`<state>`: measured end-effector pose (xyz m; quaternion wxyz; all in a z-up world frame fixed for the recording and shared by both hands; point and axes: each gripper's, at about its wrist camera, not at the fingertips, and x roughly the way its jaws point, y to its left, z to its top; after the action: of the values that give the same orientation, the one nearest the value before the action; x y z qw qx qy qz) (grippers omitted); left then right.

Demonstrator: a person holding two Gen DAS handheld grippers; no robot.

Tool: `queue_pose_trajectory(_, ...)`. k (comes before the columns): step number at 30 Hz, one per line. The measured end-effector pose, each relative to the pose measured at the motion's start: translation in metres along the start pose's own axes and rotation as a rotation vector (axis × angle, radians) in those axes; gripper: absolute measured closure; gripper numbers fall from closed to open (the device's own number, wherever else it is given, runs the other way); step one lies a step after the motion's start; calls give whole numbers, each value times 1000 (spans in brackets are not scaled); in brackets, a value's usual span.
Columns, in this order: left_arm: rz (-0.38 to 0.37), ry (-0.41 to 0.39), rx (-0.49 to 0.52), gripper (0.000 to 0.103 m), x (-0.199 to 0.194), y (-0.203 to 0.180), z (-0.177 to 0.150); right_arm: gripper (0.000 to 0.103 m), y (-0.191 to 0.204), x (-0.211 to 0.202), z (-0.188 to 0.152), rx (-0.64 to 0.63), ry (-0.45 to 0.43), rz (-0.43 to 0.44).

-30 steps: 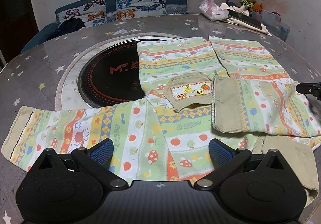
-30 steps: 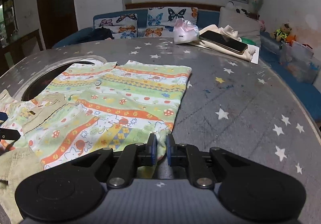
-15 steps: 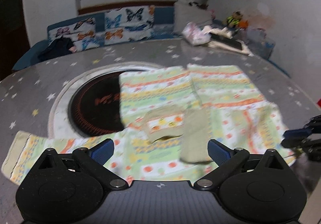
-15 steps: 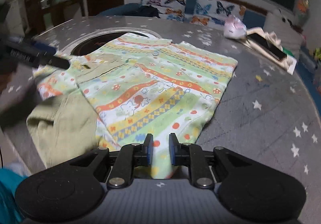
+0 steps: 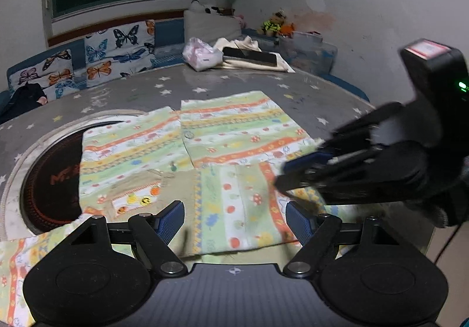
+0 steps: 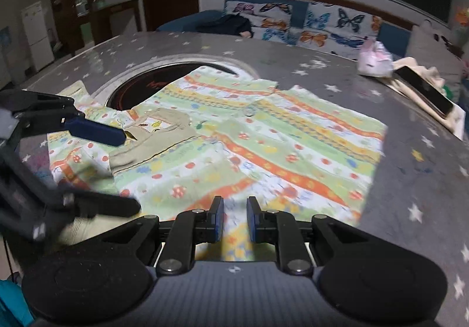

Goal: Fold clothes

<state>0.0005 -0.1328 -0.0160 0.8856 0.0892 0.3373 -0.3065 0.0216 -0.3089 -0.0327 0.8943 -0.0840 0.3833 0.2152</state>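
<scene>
A child's shirt (image 5: 234,133) (image 6: 293,136), striped green, orange and yellow with a khaki collar (image 5: 137,183), lies spread on the round grey table (image 5: 293,86). Its right sleeve is folded over the front. My left gripper (image 5: 236,218) hovers over the collar end. Its jaws are wide and closing, with cloth lying below them but not pressed. In the right wrist view my left gripper (image 6: 130,171) reaches in from the left. My right gripper (image 6: 235,218) has its pads a narrow gap apart on a pinch of the shirt's cloth. It (image 5: 281,176) comes in from the right over the folded part.
A dark round hob (image 5: 49,180) is set into the table under the shirt's left side. A phone on cloth (image 5: 249,55) and a pink bag (image 5: 202,55) lie at the far edge. A sofa with butterfly cushions (image 5: 117,45) stands behind the table.
My right gripper has swung in from the right across the shirt, close to the left one. The left fingers have narrowed. The folded right side reaches further over the front.
</scene>
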Motion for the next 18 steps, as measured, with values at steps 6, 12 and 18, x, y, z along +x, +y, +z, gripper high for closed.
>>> queue_pose_trajectory(6, 4, 56, 1, 23, 3, 10, -2, 79, 6, 11, 7, -18, -17, 1)
queue_pose_trajectory(12, 86, 59, -94, 18, -17, 50, -2, 73, 10, 18, 9, -16, -21, 11)
queue_pose_trajectory(18, 289, 29, -240, 18, -50, 114, -20, 68, 16, 19, 12, -7, -40, 27)
